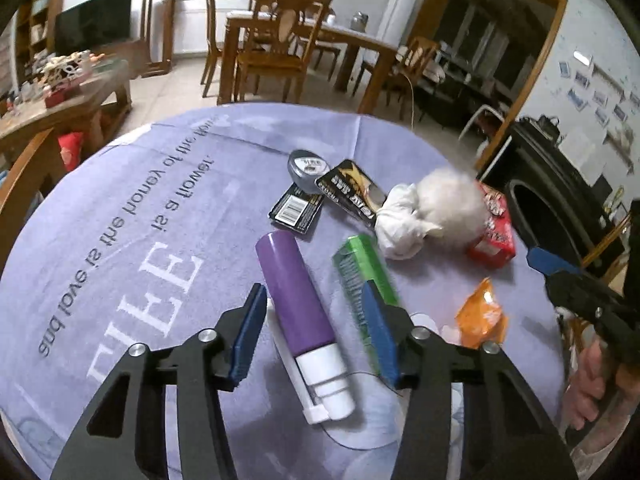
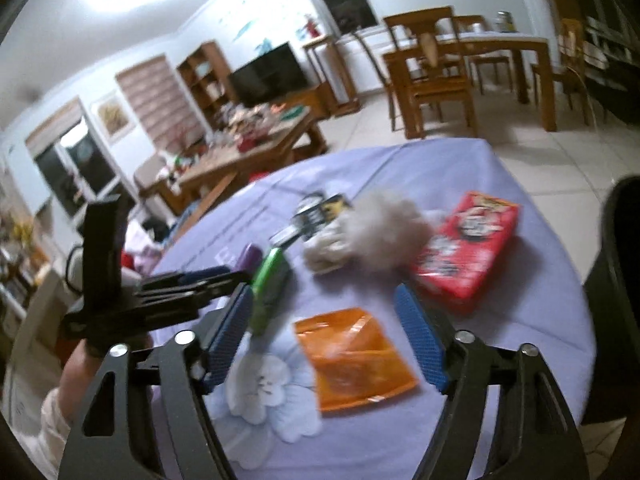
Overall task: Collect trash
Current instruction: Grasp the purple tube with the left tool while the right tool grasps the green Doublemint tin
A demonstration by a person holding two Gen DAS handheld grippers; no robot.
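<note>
- Left gripper (image 1: 316, 332): jaws apart, straddling the purple tube (image 1: 298, 304) at lower centre; pads not touching it.
- Green box (image 1: 366, 268) lies just right of the tube, against the right pad.
- Right gripper (image 2: 326, 344): jaws apart around the orange packet (image 2: 352, 356), not pressing.
- Red box (image 2: 468, 248) upper right; white wad (image 2: 380, 232) beside it.

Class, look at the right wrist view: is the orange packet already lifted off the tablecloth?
No, the orange packet lies flat on the purple tablecloth, between the open fingers of the right claw, which do not touch it.
</note>
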